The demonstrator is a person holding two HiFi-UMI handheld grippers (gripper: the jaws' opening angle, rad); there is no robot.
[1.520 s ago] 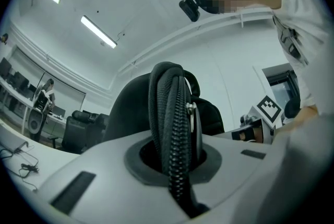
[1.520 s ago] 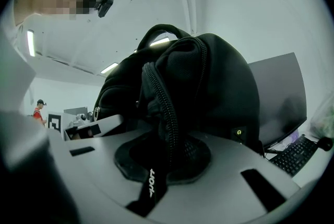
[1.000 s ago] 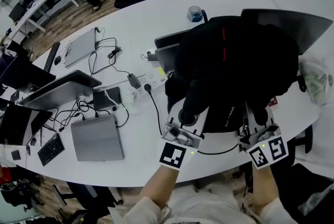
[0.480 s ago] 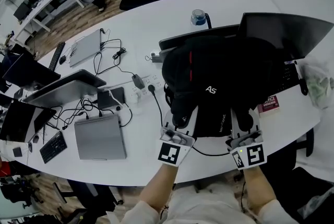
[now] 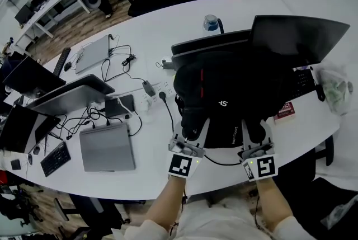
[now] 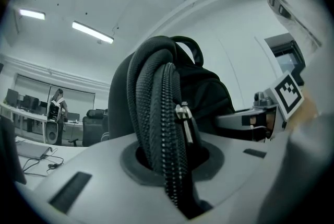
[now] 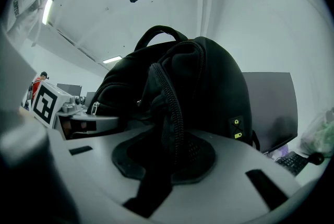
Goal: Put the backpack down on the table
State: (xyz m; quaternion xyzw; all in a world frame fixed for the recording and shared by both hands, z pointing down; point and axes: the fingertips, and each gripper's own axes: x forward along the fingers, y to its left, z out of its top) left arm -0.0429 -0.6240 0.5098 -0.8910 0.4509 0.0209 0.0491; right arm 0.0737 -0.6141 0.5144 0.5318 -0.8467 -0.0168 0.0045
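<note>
The backpack (image 5: 235, 93) sits on the bench (image 5: 140, 32), straight ahead of the left tongs (image 5: 191, 133) and right tongs (image 5: 255, 133). Both have just been opening, slack around its zipped near edge.

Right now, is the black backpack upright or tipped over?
Upright: in both gripper views the backpack stands tall with its carry handle on top.

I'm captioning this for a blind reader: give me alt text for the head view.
A black backpack sits on a white table among laptops and cables. The left hand-held gripper and right hand-held gripper meet its near edge; their jaws have just been opening, its fabric between them.
</note>
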